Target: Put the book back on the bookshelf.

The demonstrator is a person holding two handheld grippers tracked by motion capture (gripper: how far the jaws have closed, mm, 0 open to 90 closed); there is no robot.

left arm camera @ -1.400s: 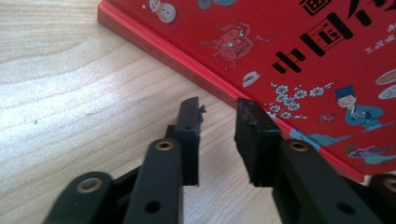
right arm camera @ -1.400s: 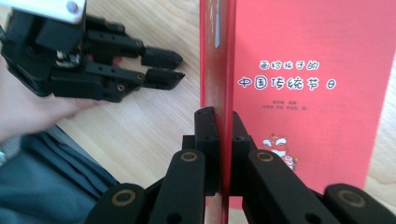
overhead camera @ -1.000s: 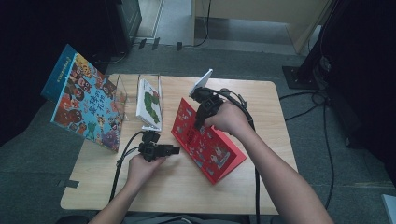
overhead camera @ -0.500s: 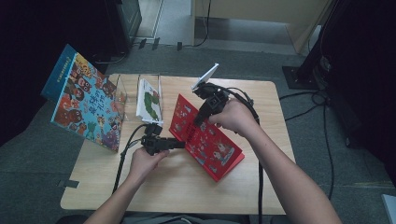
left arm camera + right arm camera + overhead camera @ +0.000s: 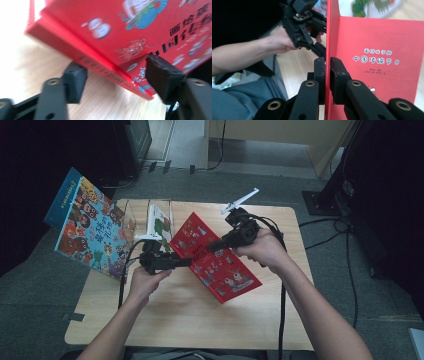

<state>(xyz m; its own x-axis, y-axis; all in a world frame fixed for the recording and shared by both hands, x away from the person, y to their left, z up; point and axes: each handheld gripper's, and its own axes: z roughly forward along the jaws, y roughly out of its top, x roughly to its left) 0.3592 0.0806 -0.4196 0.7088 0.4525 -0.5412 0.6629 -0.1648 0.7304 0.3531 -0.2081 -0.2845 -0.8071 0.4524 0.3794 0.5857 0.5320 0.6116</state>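
Note:
A red picture book (image 5: 220, 265) hangs tilted above the wooden table (image 5: 200, 320). My right gripper (image 5: 214, 245) comes in from the right and is shut on its opened front cover (image 5: 382, 50), which runs edge-on between the pads (image 5: 327, 67). My left gripper (image 5: 187, 262) sits at the book's lower left edge. In the left gripper view its jaws have just been opening and stand wide (image 5: 115, 72) either side of the book's spine corner (image 5: 100, 15), one below and one over the cover, without pressing on it.
A large blue picture book (image 5: 92, 232) leans at the table's left edge. A white and green book (image 5: 159, 225) stands in a clear rack (image 5: 127, 215) behind my left gripper. Cables trail from both grippers over the table. Dark furniture stands to the right.
Both hands have risen and the red book has come up off the table, tilting flatter and further left. The left gripper's jaws have spread wider around its edge.

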